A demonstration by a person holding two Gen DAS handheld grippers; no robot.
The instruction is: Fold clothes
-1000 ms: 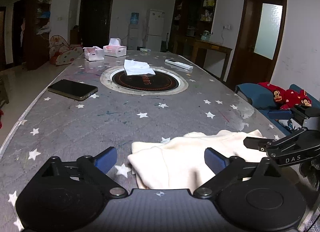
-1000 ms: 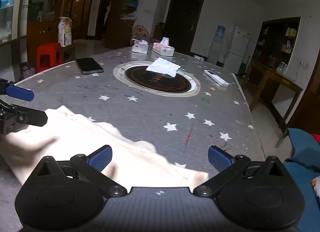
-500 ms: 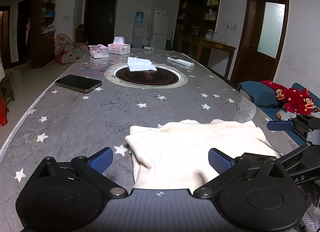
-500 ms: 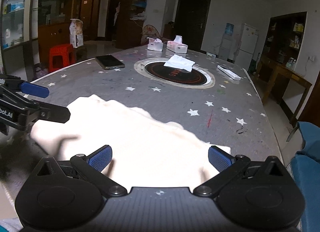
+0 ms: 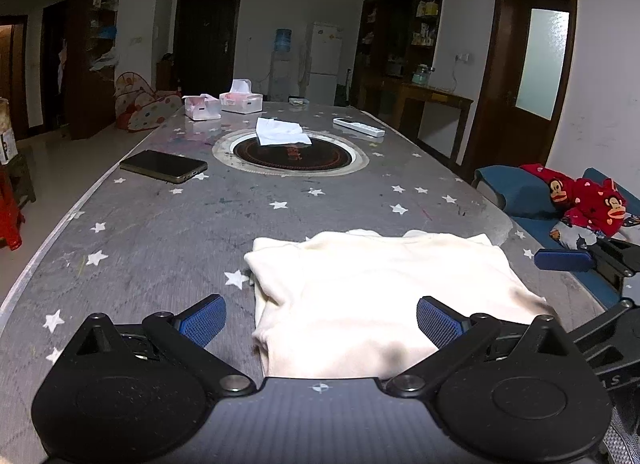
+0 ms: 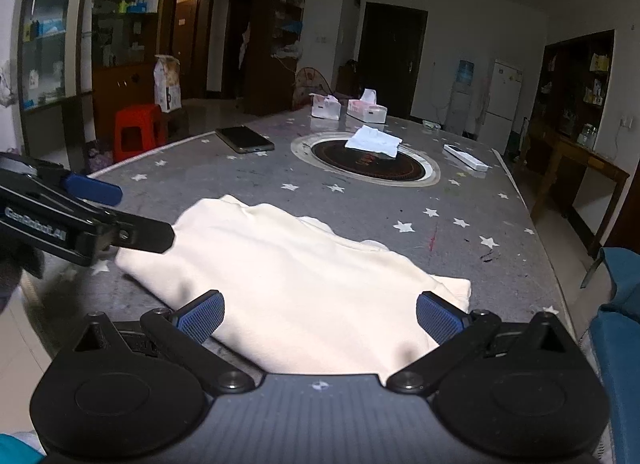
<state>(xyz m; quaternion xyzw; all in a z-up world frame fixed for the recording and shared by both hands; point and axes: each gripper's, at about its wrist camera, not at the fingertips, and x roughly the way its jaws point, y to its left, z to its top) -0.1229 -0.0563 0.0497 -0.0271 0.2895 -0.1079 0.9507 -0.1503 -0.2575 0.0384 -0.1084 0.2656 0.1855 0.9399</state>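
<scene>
A cream garment (image 5: 380, 288) lies folded into a flat rectangle on the near end of the grey star-patterned table (image 5: 168, 232). My left gripper (image 5: 320, 320) hangs open just above its near edge, holding nothing. In the right wrist view the same cream garment (image 6: 288, 276) spreads ahead of my right gripper (image 6: 320, 314), which is also open and empty. Each gripper shows in the other's view: the right gripper (image 5: 592, 284) stands at the garment's right side and the left gripper (image 6: 108, 216) at its left corner.
Farther up the table lie a dark phone (image 5: 164, 166), a round black hotplate (image 5: 292, 154) with a white cloth (image 5: 280, 132) on it, two tissue boxes (image 5: 224, 104) and a white remote (image 5: 359, 127). A blue seat with red monkey-print fabric (image 5: 576, 200) stands right of the table; a red stool (image 6: 136, 128) stands left.
Both grippers have pulled back toward the table's near end, so more of the garment shows. It now lies flatter and squarer; both grippers stayed open throughout.
</scene>
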